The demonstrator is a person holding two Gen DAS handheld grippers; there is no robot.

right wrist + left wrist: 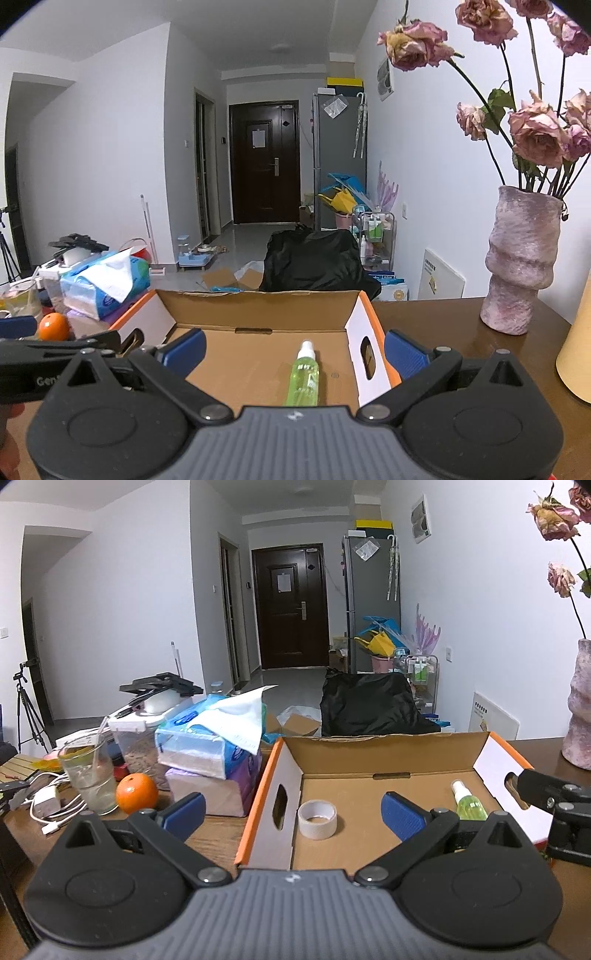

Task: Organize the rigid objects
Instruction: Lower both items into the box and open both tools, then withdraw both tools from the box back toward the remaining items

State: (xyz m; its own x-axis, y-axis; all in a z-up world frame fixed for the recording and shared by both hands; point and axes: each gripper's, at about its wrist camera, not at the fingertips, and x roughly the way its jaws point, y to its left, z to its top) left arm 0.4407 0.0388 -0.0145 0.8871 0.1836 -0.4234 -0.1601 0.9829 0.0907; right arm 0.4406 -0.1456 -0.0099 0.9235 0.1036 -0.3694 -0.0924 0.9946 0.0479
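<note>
Left wrist view: the left tool [293, 806] hovers with jaws spread wide and empty, straddling the left wall of an open cardboard box [384, 764] on the wooden worktop [218, 830]. Inside the box a roll of tape [317, 819] lies near the left wall, and a green spray bottle [468, 801] lies toward the right wall. An orange [136, 794] and a glass [90, 775] stand left of the box — beside stacked tissue packs [210, 749].

Right wrist view: the right tool [293, 352] is also wide open, holding nothing; the spray bottle [304, 376] lies on the box floor between its fingers. A vase of dried roses [521, 258] stands at the worktop's right edge.
</note>
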